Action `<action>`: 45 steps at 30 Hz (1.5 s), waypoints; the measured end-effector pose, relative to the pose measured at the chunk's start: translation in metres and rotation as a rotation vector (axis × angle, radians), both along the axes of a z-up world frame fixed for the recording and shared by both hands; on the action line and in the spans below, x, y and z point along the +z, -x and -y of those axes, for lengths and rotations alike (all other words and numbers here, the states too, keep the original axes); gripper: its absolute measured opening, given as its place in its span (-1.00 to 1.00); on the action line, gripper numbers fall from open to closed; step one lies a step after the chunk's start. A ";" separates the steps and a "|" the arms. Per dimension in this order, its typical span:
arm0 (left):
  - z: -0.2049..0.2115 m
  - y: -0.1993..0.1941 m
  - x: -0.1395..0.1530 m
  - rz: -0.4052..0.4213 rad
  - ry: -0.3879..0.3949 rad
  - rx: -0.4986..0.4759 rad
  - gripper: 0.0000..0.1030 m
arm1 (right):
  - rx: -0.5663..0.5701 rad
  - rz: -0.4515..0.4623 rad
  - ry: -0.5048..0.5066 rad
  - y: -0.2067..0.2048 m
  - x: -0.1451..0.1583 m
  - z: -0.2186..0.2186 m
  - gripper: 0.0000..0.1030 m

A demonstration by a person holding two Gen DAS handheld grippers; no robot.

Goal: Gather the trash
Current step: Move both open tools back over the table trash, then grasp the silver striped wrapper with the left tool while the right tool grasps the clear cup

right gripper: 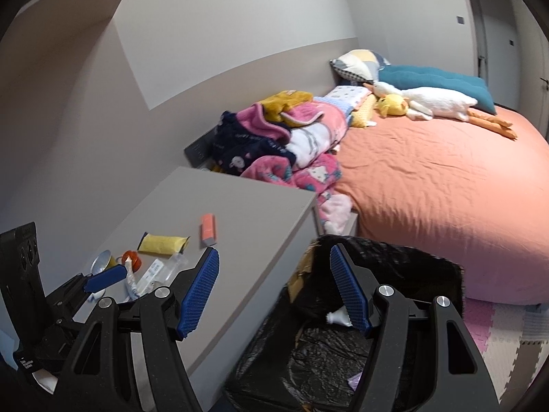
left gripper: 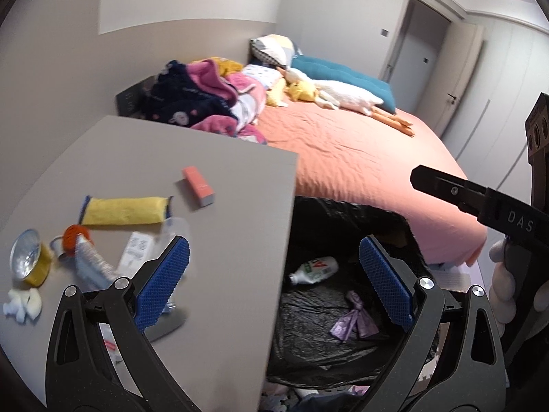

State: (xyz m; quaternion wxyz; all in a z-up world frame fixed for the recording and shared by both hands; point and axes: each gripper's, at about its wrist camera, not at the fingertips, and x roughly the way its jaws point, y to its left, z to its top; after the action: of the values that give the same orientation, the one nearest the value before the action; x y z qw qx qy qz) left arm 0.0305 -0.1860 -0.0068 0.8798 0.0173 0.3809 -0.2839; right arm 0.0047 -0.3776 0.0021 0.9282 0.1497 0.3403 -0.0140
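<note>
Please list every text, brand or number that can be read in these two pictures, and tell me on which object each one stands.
"DAS": white letters on the arm of the right tool, seen from the left wrist.
Plastic bottle in the trash bag: green and red label, too blurred to read.
White packet on the table: print too small.
White label low on the left tool: too small.

My left gripper (left gripper: pixel 274 281) has matt black plastic arms, bright metal pivot pins and blue pads (left gripper: pixel 164 283) with a rough diamond grid. At nine o'clock of them the table (left gripper: pixel 219 185) is smooth, matt grey. On it sit a glossy metal tin (left gripper: pixel 29 257) and a soft yellow cloth pouch (left gripper: pixel 125 210). At five o'clock the bin liner (left gripper: pixel 319 336) is crinkled, shiny black plastic.
</note>
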 end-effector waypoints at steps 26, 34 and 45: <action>-0.099 -0.044 -0.032 -0.121 0.014 0.257 0.81 | 0.161 -0.115 -0.048 -0.073 -0.038 -0.090 0.32; -0.117 -0.059 -0.051 -0.216 0.034 0.309 0.70 | 0.184 -0.152 -0.064 -0.087 -0.053 -0.109 0.32; -0.137 -0.079 -0.065 -0.303 0.076 0.373 0.61 | 0.211 -0.202 -0.086 -0.110 -0.074 -0.132 0.32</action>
State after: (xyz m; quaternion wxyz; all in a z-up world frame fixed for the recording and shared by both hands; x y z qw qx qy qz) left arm 0.1095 -0.0486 -0.0713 0.8499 -0.1292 0.4941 -0.1301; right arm 0.1149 -0.2455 -0.0716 0.8782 0.1506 0.4462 0.0834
